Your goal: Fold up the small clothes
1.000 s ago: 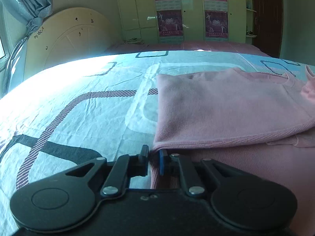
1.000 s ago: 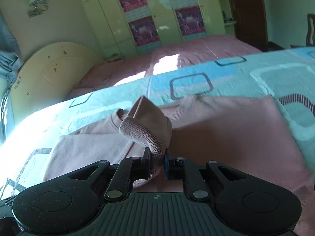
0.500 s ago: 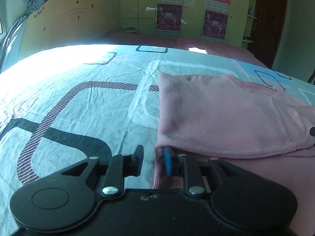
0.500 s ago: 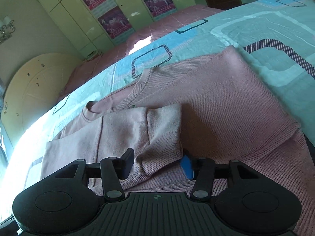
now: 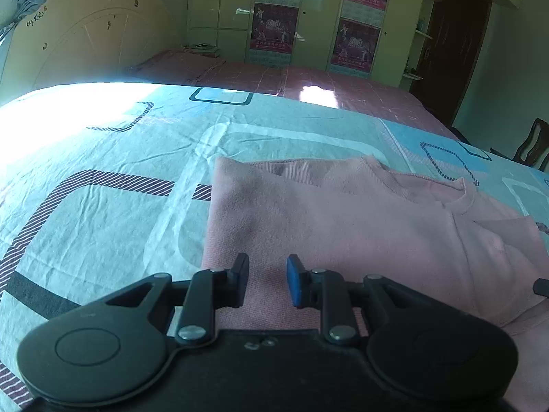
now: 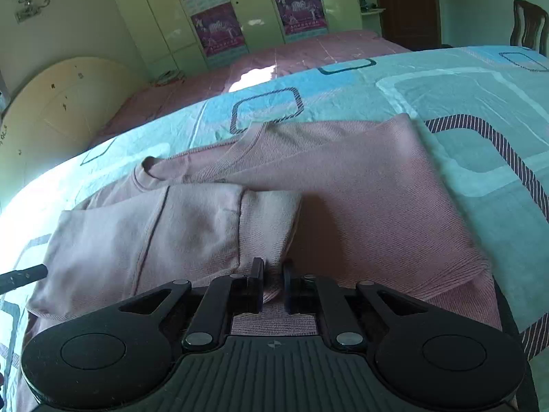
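Note:
A pink sweater point(image 5: 343, 226) lies on the patterned bedspread point(image 5: 103, 178), its left side folded inward. My left gripper point(image 5: 267, 279) is open and empty, just above the folded left part. In the right wrist view the sweater point(image 6: 360, 189) shows its left sleeve point(image 6: 192, 219) laid across the body, cuff point(image 6: 267, 226) toward me. My right gripper point(image 6: 273, 285) is nearly shut, with the cuff's lower corner between its fingertips. The tip of the left gripper shows at the left edge point(image 6: 24, 274).
A cream headboard point(image 5: 89, 41) stands at the back left. A second bed with a pink cover point(image 5: 291, 79) lies beyond, then green wardrobes with posters point(image 5: 315, 13). A wooden chair point(image 6: 528, 24) stands at the far right. The bedspread extends left of the sweater.
My left gripper let go of the sweater's edge, opened and moved over the fold. My right gripper dropped the sleeve, opened wide, then closed again at the cuff's corner.

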